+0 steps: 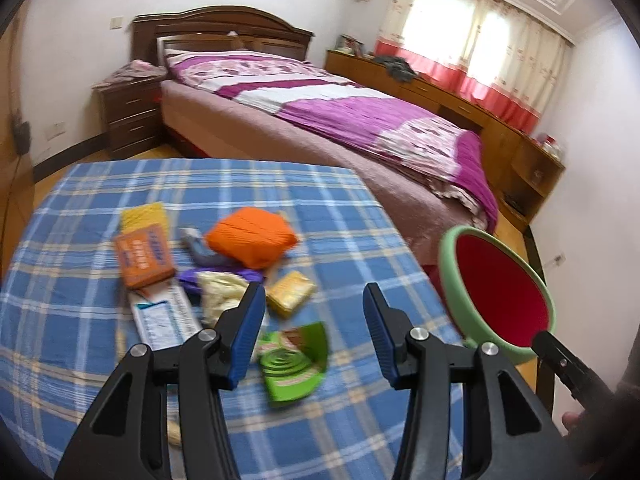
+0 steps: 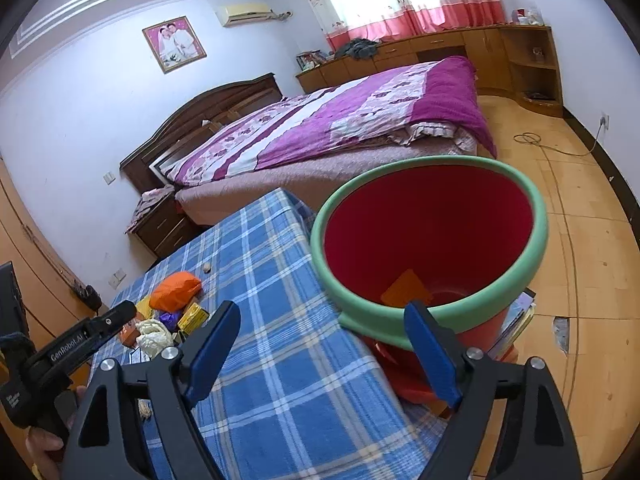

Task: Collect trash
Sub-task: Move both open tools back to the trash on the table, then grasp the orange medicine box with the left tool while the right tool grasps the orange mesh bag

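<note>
A heap of trash lies on the blue plaid tablecloth [image 1: 328, 208]: an orange bag [image 1: 252, 236], an orange box [image 1: 142, 256], a yellow packet [image 1: 290, 292], a crumpled white bag [image 1: 222, 292] and a green wrapper [image 1: 294, 360]. My left gripper [image 1: 314, 298] hovers open over the near side of the heap, with the green wrapper below its gap and untouched. A red bin with a green rim [image 2: 532, 200] stands off the table's right edge, an orange scrap [image 2: 406, 292] inside. My right gripper [image 2: 322, 308] is open, its right finger in front of the bin's near rim.
A bed with a purple quilt [image 1: 360, 120] stands just behind the table, with a dark nightstand [image 1: 128, 116] to its left. Wooden cabinets [image 2: 516, 60] run under the curtained window. A cable [image 2: 560, 148] trails across the wooden floor right of the bin.
</note>
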{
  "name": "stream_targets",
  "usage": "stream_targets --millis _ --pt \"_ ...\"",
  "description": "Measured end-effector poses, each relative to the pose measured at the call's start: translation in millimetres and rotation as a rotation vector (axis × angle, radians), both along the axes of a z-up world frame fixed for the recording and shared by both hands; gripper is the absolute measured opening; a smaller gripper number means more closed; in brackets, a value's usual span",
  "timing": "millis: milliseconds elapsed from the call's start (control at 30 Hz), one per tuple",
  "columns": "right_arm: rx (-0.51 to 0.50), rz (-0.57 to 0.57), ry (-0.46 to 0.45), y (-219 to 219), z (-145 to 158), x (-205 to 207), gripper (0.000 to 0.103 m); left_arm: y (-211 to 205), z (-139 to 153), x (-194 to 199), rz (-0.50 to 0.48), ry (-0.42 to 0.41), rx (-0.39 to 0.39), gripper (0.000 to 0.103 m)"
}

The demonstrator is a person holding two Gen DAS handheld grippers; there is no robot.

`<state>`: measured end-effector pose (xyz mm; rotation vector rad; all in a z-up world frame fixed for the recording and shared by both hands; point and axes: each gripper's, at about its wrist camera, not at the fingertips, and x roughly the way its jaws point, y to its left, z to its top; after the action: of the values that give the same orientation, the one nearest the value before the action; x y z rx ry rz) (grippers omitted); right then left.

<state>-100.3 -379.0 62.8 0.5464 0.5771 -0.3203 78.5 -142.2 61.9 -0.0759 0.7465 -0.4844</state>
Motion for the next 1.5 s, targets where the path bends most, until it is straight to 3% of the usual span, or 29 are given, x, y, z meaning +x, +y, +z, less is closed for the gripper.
stream_targets --millis 267,433,767,1067,1233,1500 --pt "-0.002 0.027 0.014 9.8 0.1 18.4 0.091 38.4 -5.5 24.3 0.117 0.015 -0.004 0.051" --pt "-0.005 0.052 0.019 15.7 -1.1 35.3 0.093 55.4 -9.8 37.6 0.184 0.011 0.013 0.064" --pt "0.003 0.084 0.06 21.0 -12.6 65.1 0.095 65.7 -29.2 77.9 0.277 0.034 0.092 0.067" --pt "-0.007 0.1 0.081 25.9 -15.2 84.4 0.095 67.9 -51.9 103.4 0.306 0.085 0.138 0.067" --pt "-0.017 0.131 0.094 36.3 -15.5 96.7 0.095 76.1 -57.5 107.1 0.288 0.116 0.096 0.063" --pt "-0.038 0.186 0.109 55.2 -12.2 122.5 0.095 84.9 -45.2 101.8 0.243 0.084 0.042 0.061"
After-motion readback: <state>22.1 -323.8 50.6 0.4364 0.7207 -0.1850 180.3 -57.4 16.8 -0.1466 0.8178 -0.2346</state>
